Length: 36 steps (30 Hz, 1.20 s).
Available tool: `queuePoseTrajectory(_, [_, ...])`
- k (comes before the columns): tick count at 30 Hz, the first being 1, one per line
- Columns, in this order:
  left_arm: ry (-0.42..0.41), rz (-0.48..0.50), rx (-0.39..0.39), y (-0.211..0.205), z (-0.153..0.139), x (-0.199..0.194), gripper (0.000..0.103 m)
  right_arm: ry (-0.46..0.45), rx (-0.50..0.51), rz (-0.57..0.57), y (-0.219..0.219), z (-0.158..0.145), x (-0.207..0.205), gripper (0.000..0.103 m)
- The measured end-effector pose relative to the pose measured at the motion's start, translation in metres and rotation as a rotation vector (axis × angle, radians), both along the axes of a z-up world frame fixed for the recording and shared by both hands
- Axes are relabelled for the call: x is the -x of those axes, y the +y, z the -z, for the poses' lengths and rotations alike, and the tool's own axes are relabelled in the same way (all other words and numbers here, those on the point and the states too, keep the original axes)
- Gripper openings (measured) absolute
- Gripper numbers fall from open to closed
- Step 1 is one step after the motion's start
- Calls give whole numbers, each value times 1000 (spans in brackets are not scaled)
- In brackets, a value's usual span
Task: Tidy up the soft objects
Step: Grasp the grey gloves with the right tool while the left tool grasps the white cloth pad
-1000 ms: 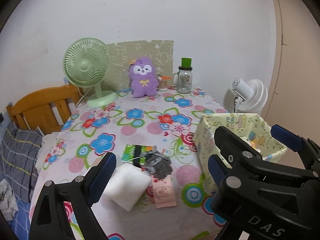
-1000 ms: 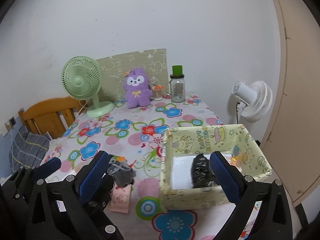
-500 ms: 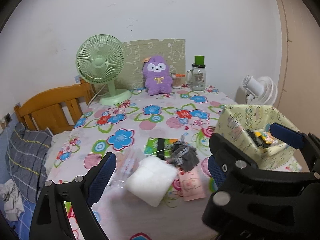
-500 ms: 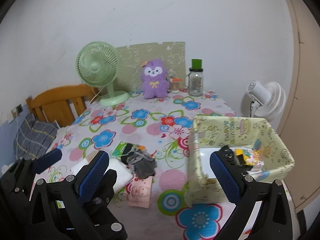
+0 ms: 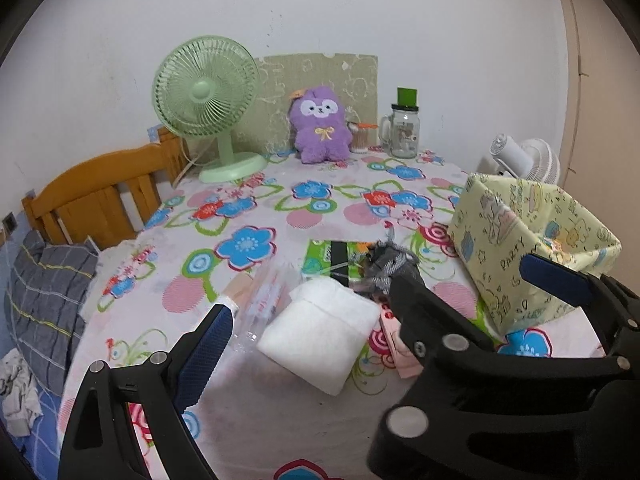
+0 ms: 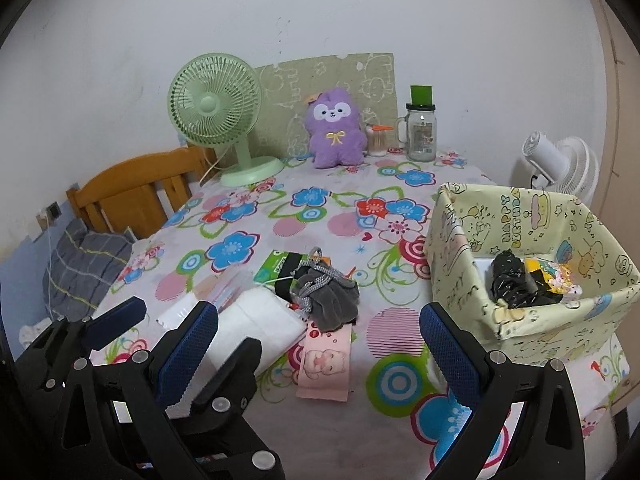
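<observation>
The soft things left to sort lie in a small heap on the flowered surface point(image 6: 320, 432), just left of the yellow box point(image 6: 456, 264). Nearest the box is a grey knitted bundle point(image 6: 330, 294), which rests on the far end of a pink printed cloth point(image 6: 326, 364) and on the edge of a green packet point(image 6: 280, 264). Further from the box, touching the bundle's side, is a white folded pad point(image 5: 320, 330), and beyond that a clear plastic wrapper point(image 5: 268, 292). Inside the box already sit a black crumpled item point(image 6: 510, 280) and something yellow and pink point(image 6: 554, 274).

The right gripper point(image 6: 318, 350) hangs released and empty above the pink cloth, on the heap side of the box. The left gripper point(image 5: 370, 302) is also spread wide and holds nothing; it points at the white pad, with one finger hidden behind the other gripper's body.

The step in hand looks like choosing the next piece. The grey bundle seems the sensible pick, since it lies on top and closest to the box. A good approach would come down over its thickest fold, closing on cloth rather than the loose cord, and lift straight up so the pink cloth and packet beneath are not dragged along. The box wall looks soft, so the item should clear the rim before release.
</observation>
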State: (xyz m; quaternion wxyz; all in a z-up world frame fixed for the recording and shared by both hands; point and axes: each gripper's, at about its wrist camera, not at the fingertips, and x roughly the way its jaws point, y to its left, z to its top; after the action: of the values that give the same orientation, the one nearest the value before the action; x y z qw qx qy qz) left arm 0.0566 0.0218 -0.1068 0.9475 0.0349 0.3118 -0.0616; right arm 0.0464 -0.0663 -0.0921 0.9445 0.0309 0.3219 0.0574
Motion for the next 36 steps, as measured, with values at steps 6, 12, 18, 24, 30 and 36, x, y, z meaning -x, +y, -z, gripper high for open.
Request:
queuePoseTrajectory(6, [46,-1,-9,0,16,-8,94,43,5,8,4,19,-11,102])
queuePoseTrajectory(12, [80,-20,-30,3,31,-20,93,78,23,15,7,35,-23,102])
queuePoseTrajectory(18, [113,-15,-11,6,40,-35,93,112,25,22,7,46,-38,102])
queuePoseTrajectory(24, [131,-3,2,6,47,-47,87,127,32,29,6,53,-50,102])
queuePoseTrajectory(30, [157,-9,16,7,52,-57,75,132,42,45,7,58,-61,102])
queuePoseTrajectory(36, [167,-17,32,10,54,-62,61,110,54,67,10,58,-65,102])
